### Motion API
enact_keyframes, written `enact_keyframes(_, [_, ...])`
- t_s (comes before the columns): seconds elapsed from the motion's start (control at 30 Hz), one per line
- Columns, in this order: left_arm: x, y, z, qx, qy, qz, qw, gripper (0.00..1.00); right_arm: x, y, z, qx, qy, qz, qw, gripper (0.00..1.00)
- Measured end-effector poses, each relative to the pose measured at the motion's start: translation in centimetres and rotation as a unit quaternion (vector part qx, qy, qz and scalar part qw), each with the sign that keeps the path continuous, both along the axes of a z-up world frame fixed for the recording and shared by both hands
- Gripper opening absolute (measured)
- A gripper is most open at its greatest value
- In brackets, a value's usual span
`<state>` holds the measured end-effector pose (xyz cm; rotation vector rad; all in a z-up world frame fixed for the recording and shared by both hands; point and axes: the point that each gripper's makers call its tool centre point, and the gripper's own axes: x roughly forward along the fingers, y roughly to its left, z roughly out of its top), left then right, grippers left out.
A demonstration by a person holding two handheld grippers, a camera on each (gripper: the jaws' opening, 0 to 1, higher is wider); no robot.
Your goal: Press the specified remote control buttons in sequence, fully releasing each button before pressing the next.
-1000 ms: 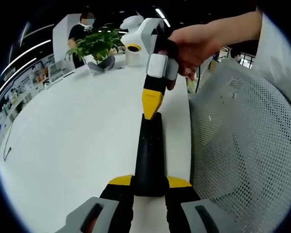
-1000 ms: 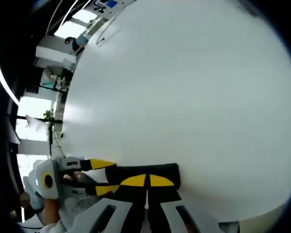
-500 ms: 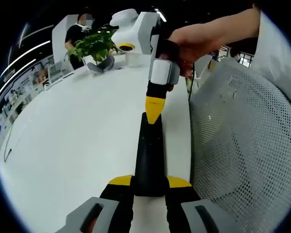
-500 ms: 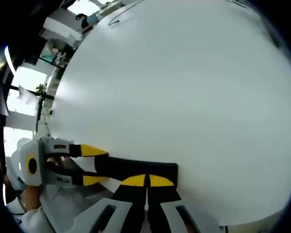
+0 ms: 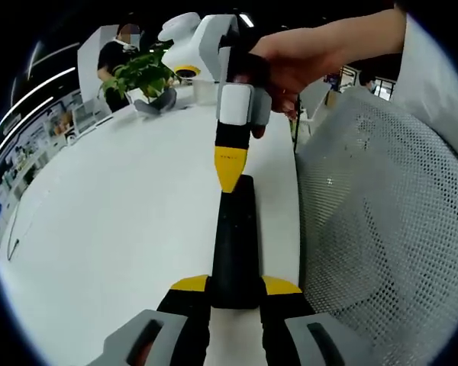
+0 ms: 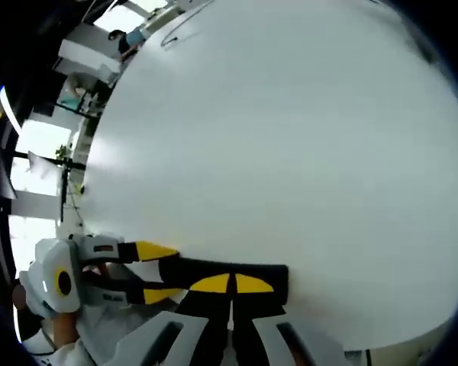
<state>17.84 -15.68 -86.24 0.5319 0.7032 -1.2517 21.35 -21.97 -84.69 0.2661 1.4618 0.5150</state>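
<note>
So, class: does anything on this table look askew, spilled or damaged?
Nothing stands out. The black remote control lies flat on the white table, clamped by the left gripper, with the shut right gripper at its far end.

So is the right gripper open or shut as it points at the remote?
Shut: the right gripper shows its yellow tips together over the remote, which the left gripper clamps.

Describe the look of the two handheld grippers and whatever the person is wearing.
Both grippers have yellow-tipped black jaws on grey bodies. The left gripper shows grey finger housings below its yellow tips. The right gripper has a white and grey body with a yellow ring on its white head. A white sleeve covers the person's arm.
</note>
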Motion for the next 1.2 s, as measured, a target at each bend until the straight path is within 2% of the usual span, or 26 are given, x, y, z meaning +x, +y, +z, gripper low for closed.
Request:
enact_keyframes(0.3, [-0.1,0.0,0.0,0.002,0.002,0.001,1.0,0.23,-0.8,0.6,-0.4,-0.013,0.003,0.022,0.9997,0.0])
enact_keyframes(0.4, [-0.1,0.0,0.0,0.002,0.002,0.001,1.0,0.23,-0.9,-0.3,-1.1,-0.044,-0.007,0.048,0.9978,0.0])
enact_keyframes(0.43, [-0.1,0.0,0.0,0.002,0.001,0.0,1.0,0.23,-0.9,0.2,-0.8,-0.028,-0.007,0.042,0.9987,0.0])
enact_keyframes(0.63, [-0.1,0.0,0.1,0.001,-0.004,-0.003,1.0,0.24,-0.8,0.0,-0.9,-0.037,-0.005,0.057,0.9977,0.0])
enact_keyframes(0.73, [-0.1,0.0,0.1,0.0,-0.004,-0.003,1.0,0.24,-0.7,0.0,-1.0,-0.041,0.012,0.065,0.997,0.0])
enact_keyframes(0.83, [-0.1,0.0,0.1,-0.001,-0.002,0.0,1.0,0.24,-0.7,0.0,-1.1,-0.043,0.044,0.072,0.9955,0.0])
enact_keyframes(0.97, [-0.1,0.0,0.1,-0.002,0.001,0.001,1.0,0.24,-0.8,0.1,-1.2,-0.06,0.058,0.09,0.9925,0.0])
enact_keyframes(1.1, [-0.1,0.0,0.1,-0.003,0.003,0.004,1.0,0.23,-0.9,0.1,-1.1,-0.069,0.043,0.105,0.9911,0.0])
enact_keyframes(1.2, [-0.1,0.0,0.1,-0.003,0.004,0.006,1.0,0.23,-1.0,-0.1,-1.1,-0.064,0.029,0.098,0.9927,0.0])
